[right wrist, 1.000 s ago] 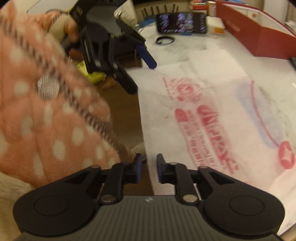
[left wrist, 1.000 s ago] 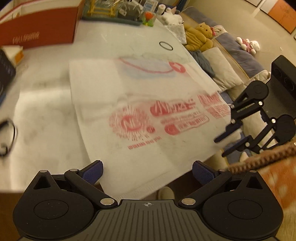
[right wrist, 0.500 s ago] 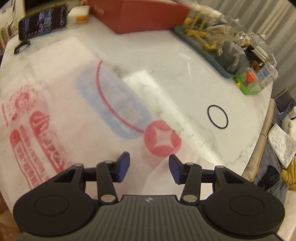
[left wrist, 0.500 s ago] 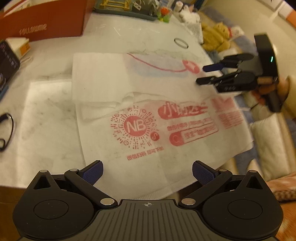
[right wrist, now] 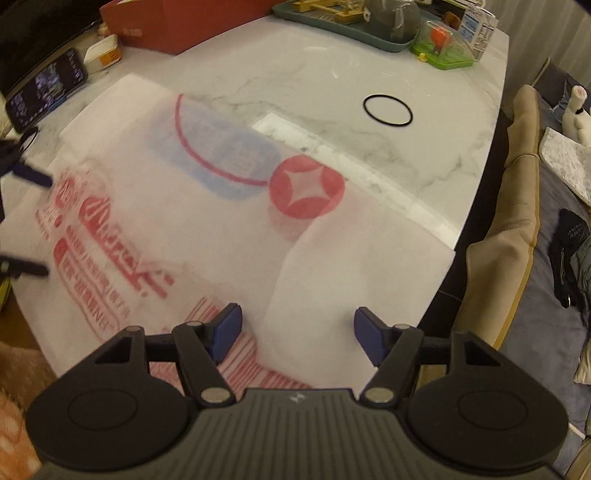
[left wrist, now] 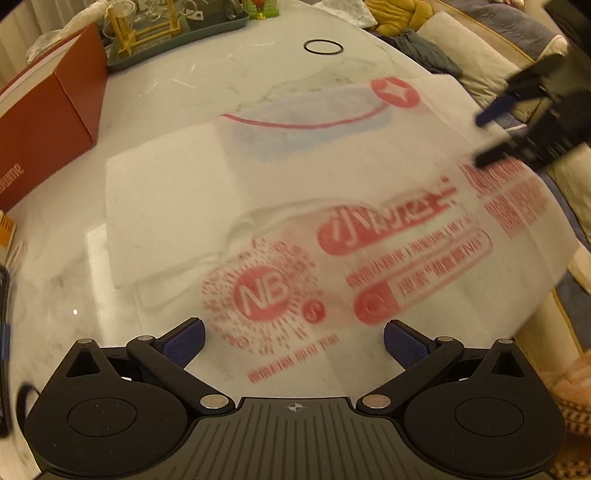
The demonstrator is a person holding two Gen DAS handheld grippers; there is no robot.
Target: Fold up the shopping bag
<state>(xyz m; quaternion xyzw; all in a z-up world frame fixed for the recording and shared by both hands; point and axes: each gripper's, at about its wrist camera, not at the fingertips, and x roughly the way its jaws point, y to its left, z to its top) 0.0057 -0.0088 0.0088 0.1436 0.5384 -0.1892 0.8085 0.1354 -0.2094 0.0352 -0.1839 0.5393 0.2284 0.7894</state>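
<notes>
A white shopping bag (left wrist: 332, 206) with red print lies flat on the marble table (left wrist: 229, 81), its near edge hanging over the table's rim. My left gripper (left wrist: 295, 341) hovers open above the round red code print, with nothing between its fingers. In the right wrist view the bag (right wrist: 207, 236) spreads from the left to the table's right corner. My right gripper (right wrist: 297, 330) hangs over the bag's plain white end, jaws opening, pads clear of the fabric. Each gripper shows blurred in the other's view: the right gripper (left wrist: 484, 138), the left gripper (right wrist: 38, 225).
A red box (left wrist: 44, 122) stands at the back left and a green tray (left wrist: 177, 33) of glassware behind it. A black ring (right wrist: 388, 110) lies on bare marble beyond the bag. A phone (right wrist: 48, 88) rests far left. A sofa with cushions (left wrist: 480, 55) runs along the table's right side.
The right gripper swung from beside the table edge to above the bag's right end, and its jaws went from nearly shut to wide. The left gripper moved closer over the print.
</notes>
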